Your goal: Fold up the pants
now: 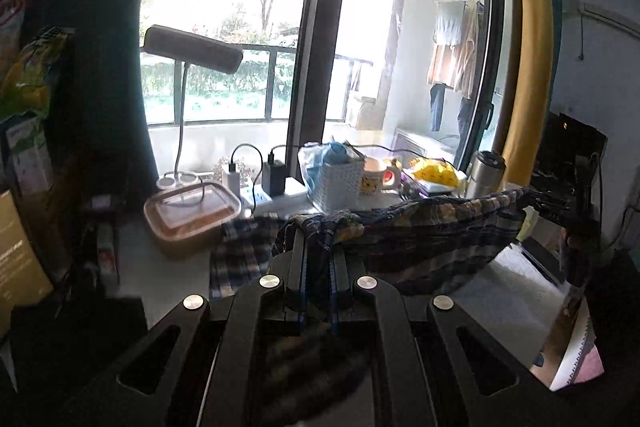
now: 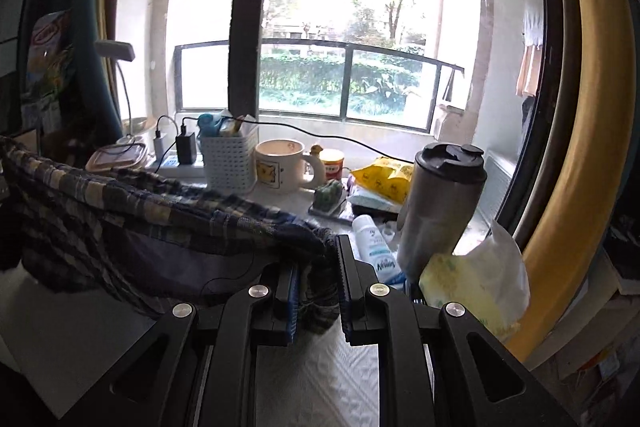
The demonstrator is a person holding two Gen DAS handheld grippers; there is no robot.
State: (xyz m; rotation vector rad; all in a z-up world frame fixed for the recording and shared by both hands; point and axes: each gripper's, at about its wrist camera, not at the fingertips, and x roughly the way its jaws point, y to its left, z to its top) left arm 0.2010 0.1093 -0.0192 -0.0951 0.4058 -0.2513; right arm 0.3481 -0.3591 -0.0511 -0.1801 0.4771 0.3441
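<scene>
Pants: one pair of plaid pants (image 1: 420,231), blue, dark and yellowish checks, stretched between the two grippers across the middle of the left wrist view; in the right wrist view the same cloth (image 2: 132,223) runs from the left edge to lower centre, sagging in the middle above the white table (image 2: 332,375).
Left gripper: the left gripper (image 1: 318,247), lower centre of its view, has both fingers drawn close together with a bunch of plaid cloth pinched between them.
Right gripper: the right gripper (image 2: 320,259), lower centre of its view, has its fingers a little apart with a wad of the fabric's edge filling the gap; it grips the cloth.
Baskets: one white perforated basket (image 2: 229,163), left of centre in the right wrist view, stuffed with small items.
Mugs: one cream mug (image 2: 280,167) with a yellow cartoon face, just right of the basket.
Tumblers: one steel tumbler (image 2: 436,207) with a black lid, right of centre.
Lamps: one desk lamp (image 1: 192,49), upper left of the left wrist view.
Food boxes: one lidded container (image 1: 192,215), left of centre in the left wrist view, beside the lamp base.
Chargers: two, one white charger (image 1: 232,175) and one black charger (image 1: 274,177), plugged in side by side.
Yellow packets: one yellow packet (image 2: 386,177), right of the mug.
</scene>
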